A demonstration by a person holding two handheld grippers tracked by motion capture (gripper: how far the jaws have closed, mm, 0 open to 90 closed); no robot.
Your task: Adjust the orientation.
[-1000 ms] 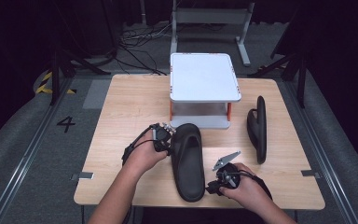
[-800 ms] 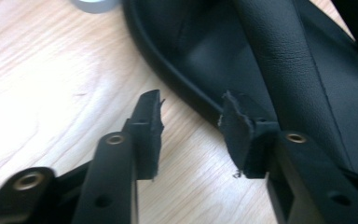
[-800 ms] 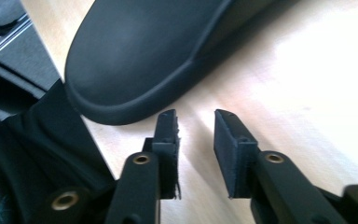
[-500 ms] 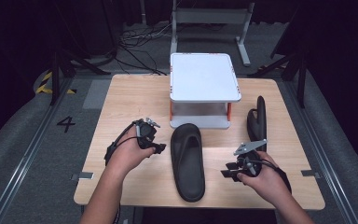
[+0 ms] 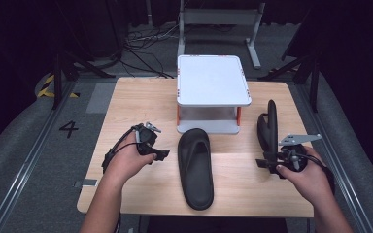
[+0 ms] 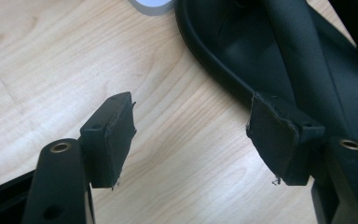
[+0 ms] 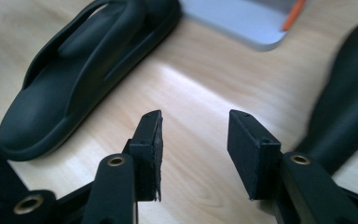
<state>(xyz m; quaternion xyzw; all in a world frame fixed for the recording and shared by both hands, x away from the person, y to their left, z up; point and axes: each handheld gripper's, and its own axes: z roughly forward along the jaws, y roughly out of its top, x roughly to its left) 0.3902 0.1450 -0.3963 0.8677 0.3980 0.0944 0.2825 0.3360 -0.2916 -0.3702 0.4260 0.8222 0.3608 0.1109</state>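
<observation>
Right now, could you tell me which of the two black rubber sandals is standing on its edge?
The black rubber sandal at the table's right side, beside the right gripper. The middle sandal lies flat, strap up.

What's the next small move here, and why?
Probably bring the right gripper onto the second sandal, which lies on its side right beside it. Both grippers' jaws have just been opening and hold nothing; the first sandal lies flat before the white rack.

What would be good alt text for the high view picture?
A person's two hands, each holding an open gripper, the left gripper and right gripper, flank a black sandal lying flat on a wooden table. A second sandal stands on edge at right, behind a small white shelf.
</observation>
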